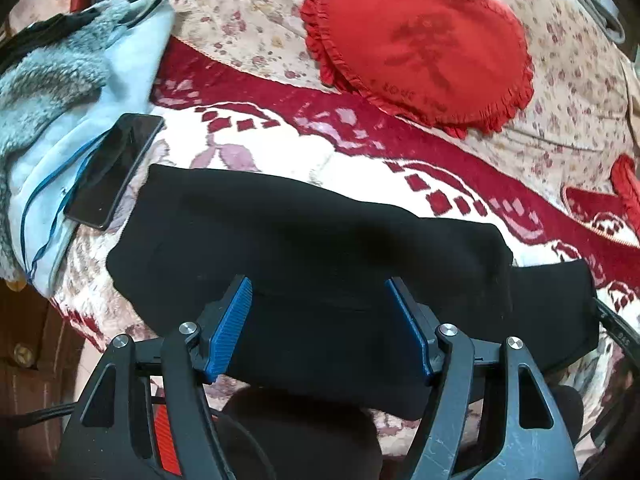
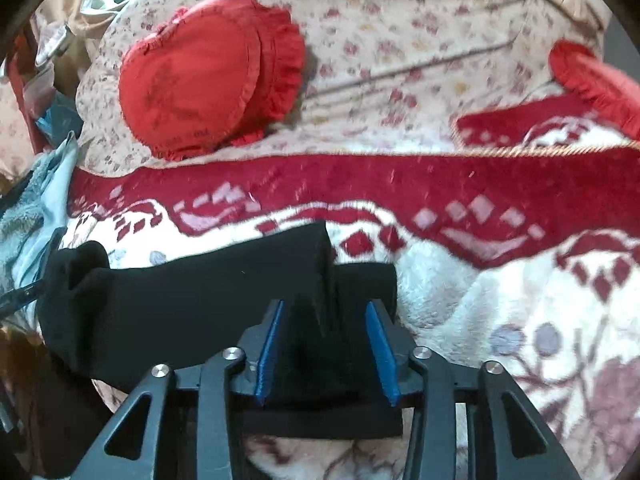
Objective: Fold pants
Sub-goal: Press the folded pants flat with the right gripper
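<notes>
The black pants [image 1: 312, 264] are seen lying folded into a flat band on the bed's red-and-white blanket [image 2: 460, 200], with left gripper [image 1: 319, 328] and right gripper [image 2: 326, 350] held over them, fingers wide and empty, presumably positioned for the next fold.

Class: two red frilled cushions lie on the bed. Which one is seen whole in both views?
The round cushion on the floral sheet. The other cushion is cut off by the right edge.

Bed blanket [image 1: 304, 136] carries black pants [image 1: 304, 248], phone [image 1: 114, 168], red cushion [image 1: 416, 44].
</notes>
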Demonstrator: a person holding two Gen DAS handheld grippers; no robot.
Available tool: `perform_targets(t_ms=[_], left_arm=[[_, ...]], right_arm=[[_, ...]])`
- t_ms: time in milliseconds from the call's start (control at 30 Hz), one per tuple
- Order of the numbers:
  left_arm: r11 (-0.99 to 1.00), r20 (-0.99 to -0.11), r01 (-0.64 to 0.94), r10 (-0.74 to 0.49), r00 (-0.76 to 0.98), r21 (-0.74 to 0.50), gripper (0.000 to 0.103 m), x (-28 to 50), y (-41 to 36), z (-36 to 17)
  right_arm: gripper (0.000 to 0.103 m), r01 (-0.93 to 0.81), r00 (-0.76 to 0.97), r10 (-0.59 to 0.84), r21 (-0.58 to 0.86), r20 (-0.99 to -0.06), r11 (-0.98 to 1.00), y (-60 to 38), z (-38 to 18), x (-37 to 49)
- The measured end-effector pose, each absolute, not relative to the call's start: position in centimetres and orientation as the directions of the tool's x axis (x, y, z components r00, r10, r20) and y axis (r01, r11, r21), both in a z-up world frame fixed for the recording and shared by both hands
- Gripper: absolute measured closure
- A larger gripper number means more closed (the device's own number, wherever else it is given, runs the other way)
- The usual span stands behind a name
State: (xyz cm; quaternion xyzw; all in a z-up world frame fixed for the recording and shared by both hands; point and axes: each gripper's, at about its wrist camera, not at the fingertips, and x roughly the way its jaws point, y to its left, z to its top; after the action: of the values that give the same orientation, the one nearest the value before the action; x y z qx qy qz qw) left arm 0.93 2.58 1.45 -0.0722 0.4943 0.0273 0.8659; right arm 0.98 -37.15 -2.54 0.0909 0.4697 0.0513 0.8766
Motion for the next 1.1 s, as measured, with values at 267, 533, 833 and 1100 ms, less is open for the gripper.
perform_targets(t_ms=[267, 533, 833, 1100], left_arm=[[0.991, -0.857, -0.107, -0.019, 0.515, -0.086, 0.034, 0.9, 1.8, 1.9], [0.986, -0.870, -0.129, -0.028, 0.491, -0.105, 0.034, 0.9, 2.0, 0.7], [0.991, -0.848, -0.102, -0.023, 0.529, -0.091, 0.034, 0.1, 0.8, 1.9], [0.997, -0.831, -0.016, -0.058, 0.553, -0.081, 0.034, 0.0, -3.1, 2.9]], right_arm=[[0.095, -0.058, 0.619, 0.233, 0.252, -0.750, 0.966, -36.7, -2.0, 0.4], [0.095, 0.038, 0.595, 0.164, 0.231, -0.787, 0.972, -39.6, -2.8, -2.1], [0.077, 0.106, 0.656, 0.113, 0.240, -0.746, 0.965, -40.5, -0.9, -3.0], [0.077, -0.038, 0.647, 0.252, 0.299, -0.719, 0.953, -35.8, 0.1, -2.7]])
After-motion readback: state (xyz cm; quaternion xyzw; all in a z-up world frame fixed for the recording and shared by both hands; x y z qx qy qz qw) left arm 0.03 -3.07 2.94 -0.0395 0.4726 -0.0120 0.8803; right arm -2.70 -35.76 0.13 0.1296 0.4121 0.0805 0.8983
